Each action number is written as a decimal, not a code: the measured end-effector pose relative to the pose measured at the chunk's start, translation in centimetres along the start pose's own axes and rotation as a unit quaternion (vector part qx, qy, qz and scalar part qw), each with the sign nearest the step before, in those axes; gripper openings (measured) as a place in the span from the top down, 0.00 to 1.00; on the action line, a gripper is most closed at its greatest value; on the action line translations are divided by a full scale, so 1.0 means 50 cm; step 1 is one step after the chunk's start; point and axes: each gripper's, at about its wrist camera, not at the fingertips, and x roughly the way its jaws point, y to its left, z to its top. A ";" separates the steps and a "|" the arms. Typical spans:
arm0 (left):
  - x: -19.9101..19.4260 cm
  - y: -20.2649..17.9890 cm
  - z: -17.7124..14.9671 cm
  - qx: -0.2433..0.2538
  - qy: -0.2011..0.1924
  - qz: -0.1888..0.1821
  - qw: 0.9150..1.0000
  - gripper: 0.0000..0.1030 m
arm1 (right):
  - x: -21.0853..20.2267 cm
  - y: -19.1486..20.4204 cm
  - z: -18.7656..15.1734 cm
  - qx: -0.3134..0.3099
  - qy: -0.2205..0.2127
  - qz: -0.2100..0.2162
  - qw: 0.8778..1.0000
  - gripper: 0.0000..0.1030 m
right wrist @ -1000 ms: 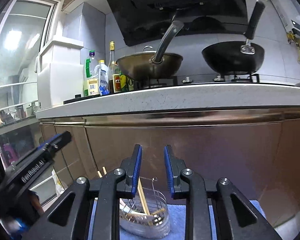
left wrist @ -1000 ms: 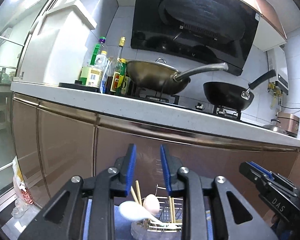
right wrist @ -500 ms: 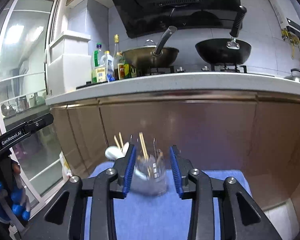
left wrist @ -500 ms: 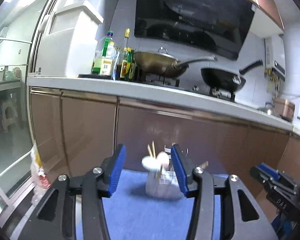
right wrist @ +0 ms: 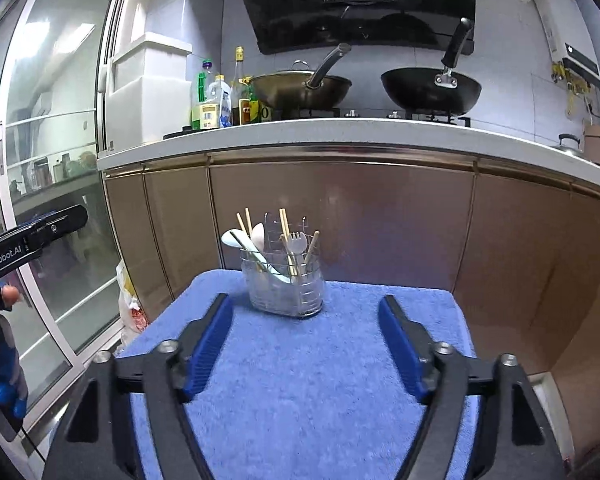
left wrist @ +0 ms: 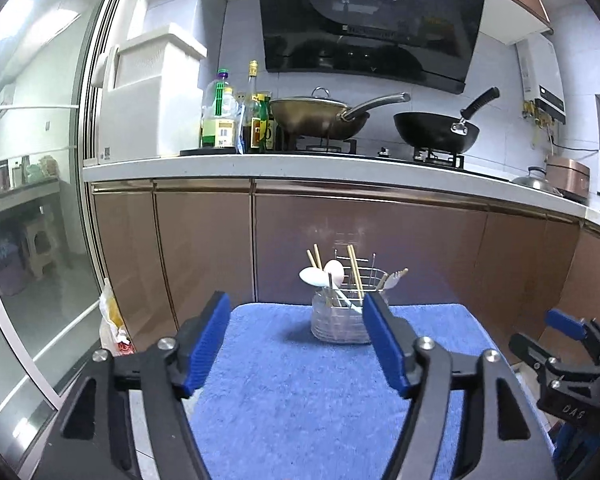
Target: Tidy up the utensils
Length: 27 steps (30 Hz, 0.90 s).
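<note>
A clear utensil holder (left wrist: 340, 322) (right wrist: 285, 290) with a wire rack stands at the far edge of a blue towel (left wrist: 300, 392) (right wrist: 304, 380). It holds white spoons (right wrist: 236, 240), wooden chopsticks (right wrist: 285, 226) and a pale fork (right wrist: 296, 242), all upright or leaning. My left gripper (left wrist: 296, 344) is open and empty, low over the towel, well short of the holder. My right gripper (right wrist: 306, 346) is open and empty, also short of the holder. The right gripper also shows at the right edge of the left wrist view (left wrist: 568, 360).
Brown cabinet fronts (right wrist: 380, 220) rise just behind the towel. The counter (right wrist: 340, 130) above carries two woks (right wrist: 300, 90) and bottles (right wrist: 216, 104). A glass sliding door (left wrist: 32, 240) stands at the left, with a plastic bag (left wrist: 112, 324) on the floor.
Both grippers have pulled back and away from the holder and opened wide. The holder now stands clear ahead of them with the utensils in it.
</note>
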 end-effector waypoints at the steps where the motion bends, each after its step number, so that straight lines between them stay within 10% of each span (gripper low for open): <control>1: -0.005 0.000 0.000 0.001 -0.001 0.002 1.000 0.34 | -0.009 0.000 0.001 -0.001 -0.003 -0.003 1.000 0.13; 5: -0.023 -0.001 -0.003 0.004 0.004 0.020 1.000 0.33 | -0.041 -0.007 0.005 -0.002 -0.012 -0.020 1.000 0.00; 27: -0.065 0.007 -0.010 0.016 -0.027 0.075 0.997 0.33 | -0.104 -0.047 0.007 0.004 -0.033 -0.060 0.998 0.00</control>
